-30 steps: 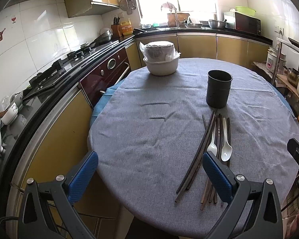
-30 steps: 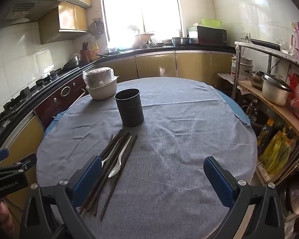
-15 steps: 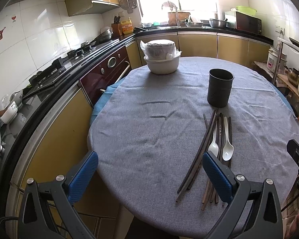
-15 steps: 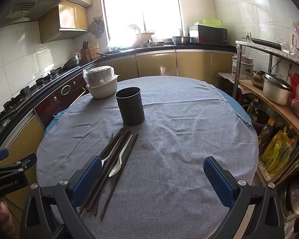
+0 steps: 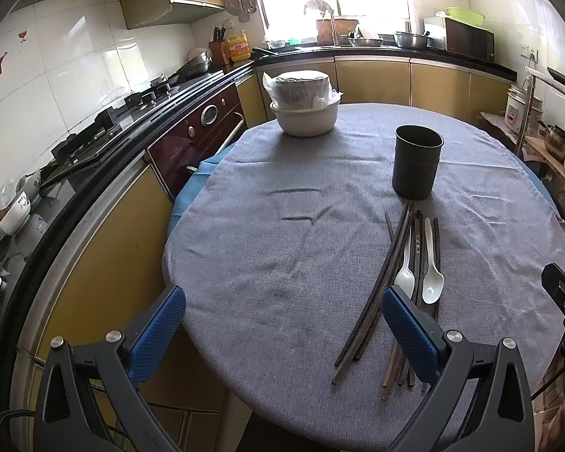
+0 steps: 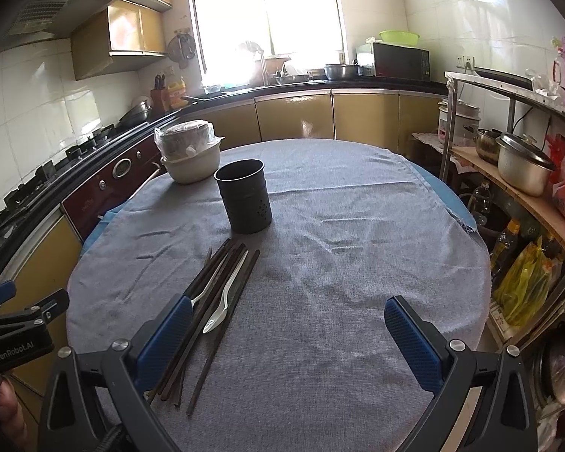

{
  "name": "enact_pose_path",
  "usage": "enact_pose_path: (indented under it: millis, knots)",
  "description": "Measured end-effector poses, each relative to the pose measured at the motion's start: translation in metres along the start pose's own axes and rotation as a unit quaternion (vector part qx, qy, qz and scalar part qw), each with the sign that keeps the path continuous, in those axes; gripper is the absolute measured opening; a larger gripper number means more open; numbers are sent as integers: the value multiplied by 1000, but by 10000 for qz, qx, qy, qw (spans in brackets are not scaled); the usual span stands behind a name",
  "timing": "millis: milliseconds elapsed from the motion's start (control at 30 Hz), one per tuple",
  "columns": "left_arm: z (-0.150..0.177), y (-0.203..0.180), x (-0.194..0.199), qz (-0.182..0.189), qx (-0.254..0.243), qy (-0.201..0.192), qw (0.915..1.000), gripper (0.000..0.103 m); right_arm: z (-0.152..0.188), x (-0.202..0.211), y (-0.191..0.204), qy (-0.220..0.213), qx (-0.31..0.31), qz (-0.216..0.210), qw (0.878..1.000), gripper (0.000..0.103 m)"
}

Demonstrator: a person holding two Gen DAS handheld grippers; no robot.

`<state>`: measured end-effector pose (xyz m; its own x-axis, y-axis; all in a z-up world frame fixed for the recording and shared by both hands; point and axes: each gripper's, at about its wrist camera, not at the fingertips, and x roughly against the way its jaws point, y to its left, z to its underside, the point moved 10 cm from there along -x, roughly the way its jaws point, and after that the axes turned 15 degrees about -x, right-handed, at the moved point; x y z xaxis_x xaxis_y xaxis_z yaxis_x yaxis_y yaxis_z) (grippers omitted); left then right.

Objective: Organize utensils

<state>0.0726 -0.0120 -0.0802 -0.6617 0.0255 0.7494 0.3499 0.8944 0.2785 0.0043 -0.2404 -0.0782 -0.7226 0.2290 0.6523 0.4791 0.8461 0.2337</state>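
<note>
Chopsticks (image 5: 390, 286) and two white spoons (image 5: 431, 263) lie bundled at lower right, just below the empty black holder (image 5: 417, 162); left gripper (image 5: 282, 333) and right gripper (image 6: 288, 337) hover spread wide, empty, lining up a pick.

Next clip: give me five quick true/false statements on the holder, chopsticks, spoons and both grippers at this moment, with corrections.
1. The holder stands upright on the cloth. True.
2. The chopsticks are already in the holder. False: they lie on the cloth in front of it.
3. Two white spoons lie among the chopsticks. True.
4. The left gripper is shut on a spoon. False: it is open and holds nothing.
5. The right gripper is open and empty. True.
</note>
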Motion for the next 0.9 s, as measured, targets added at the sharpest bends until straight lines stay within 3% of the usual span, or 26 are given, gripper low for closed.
enact_pose_path:
  millis: [400,567,733,800,900]
  knots:
    - [-8,2,-21,59,29,-9,10000,103,-7,-21,3,165,-5,43,9999,103]
    - [-16,6,-41,131,-10,75,9999,103,-18,-45,2,516,-350,-216,9978,102]
    - [-25,2,-75,750,48,304,9967,103,-31,-86,4,1190,-767,-650,9878,79]
    - [-30,2,-88,974,174,344,9945,103,-33,-105,4,1479,-973,-725,9815,62]
    - [-32,7,-109,1115,358,516,9918,103,-34,-135,8,1826,-1167,-817,9728,58]
